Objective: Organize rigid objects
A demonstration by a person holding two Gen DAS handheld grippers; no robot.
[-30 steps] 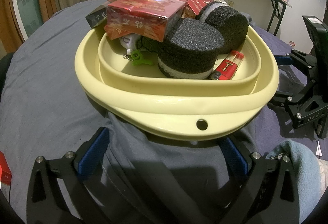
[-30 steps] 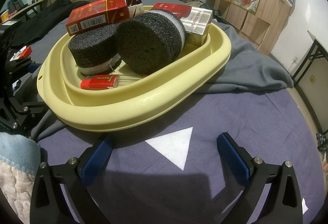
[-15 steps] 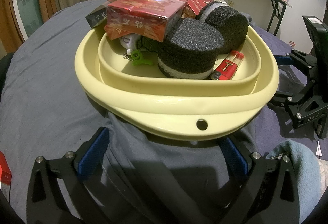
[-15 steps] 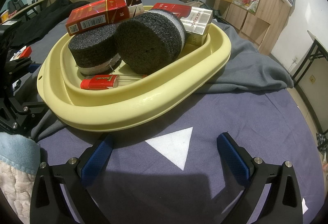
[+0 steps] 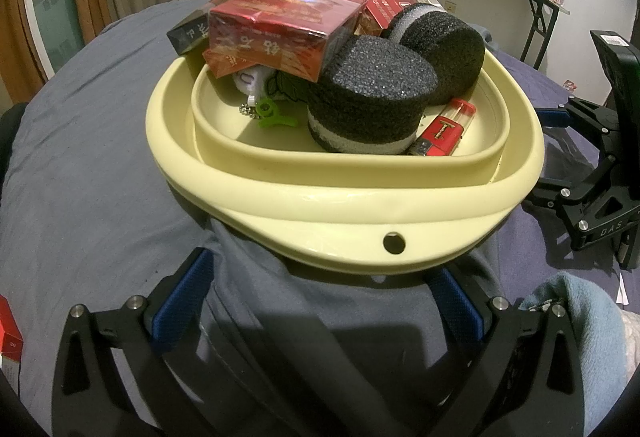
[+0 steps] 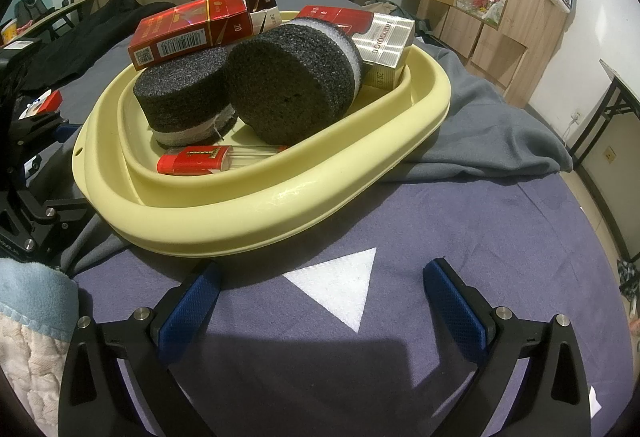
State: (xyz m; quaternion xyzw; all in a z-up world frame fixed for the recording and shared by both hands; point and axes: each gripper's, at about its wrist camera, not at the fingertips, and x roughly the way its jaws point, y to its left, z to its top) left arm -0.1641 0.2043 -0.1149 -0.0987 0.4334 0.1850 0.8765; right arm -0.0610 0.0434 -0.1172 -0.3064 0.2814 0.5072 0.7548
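Yellow basin (image 5: 344, 197) sits dead ahead of left gripper (image 5: 320, 301), closer than right gripper (image 6: 320, 297); both wide open, empty.

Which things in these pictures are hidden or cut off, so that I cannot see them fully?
- White toy, left wrist view: mostly hidden under the red box.
- Red pack, left wrist view: cut by the left edge.
- Lighter, right wrist view: its far end is behind the basin rim.

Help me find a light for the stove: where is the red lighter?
The red lighter lies on the floor of the yellow basin, just inside its near rim, right of the upright black foam disc in the left wrist view.
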